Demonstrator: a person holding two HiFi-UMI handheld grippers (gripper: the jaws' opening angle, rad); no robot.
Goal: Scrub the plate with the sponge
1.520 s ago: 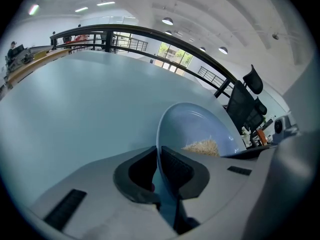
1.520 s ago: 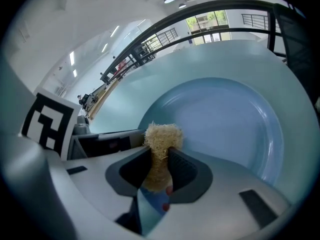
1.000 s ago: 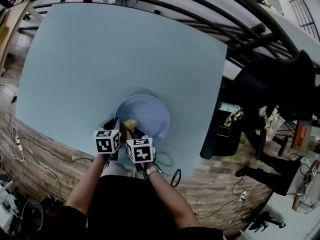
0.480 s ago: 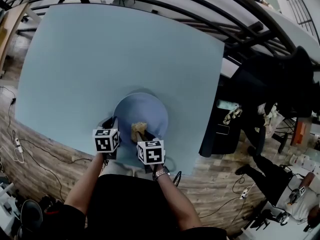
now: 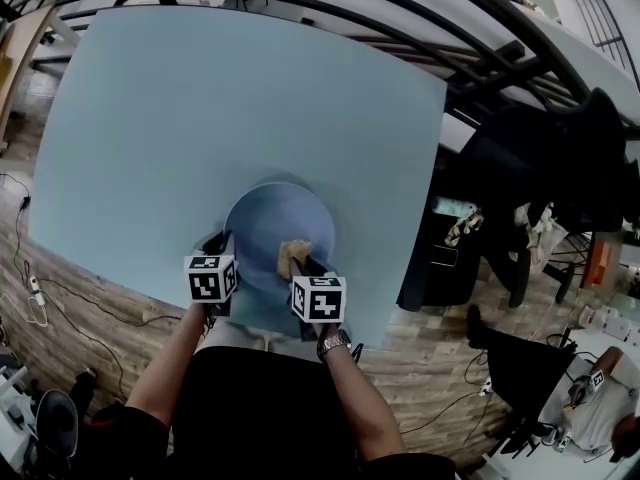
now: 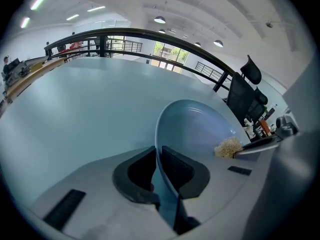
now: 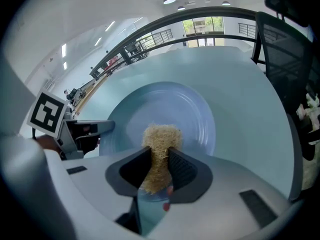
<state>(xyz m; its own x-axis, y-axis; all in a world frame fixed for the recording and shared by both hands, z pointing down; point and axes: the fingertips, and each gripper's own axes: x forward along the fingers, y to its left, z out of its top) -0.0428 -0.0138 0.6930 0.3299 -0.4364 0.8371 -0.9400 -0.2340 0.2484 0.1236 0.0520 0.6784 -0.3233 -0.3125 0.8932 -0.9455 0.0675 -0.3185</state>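
Jaws of the left gripper (image 5: 218, 246) sit at the near-left rim of the blue plate (image 5: 270, 213) in the head view, while the right gripper (image 5: 300, 264) holds a tan sponge (image 5: 292, 254) over the plate's near-right part. The plate lies on the pale bench (image 5: 200, 98). In the left gripper view, the jaws are clamped on the plate's rim. In the right gripper view, the jaws pinch the sponge, its tuft against the plate's inner face.
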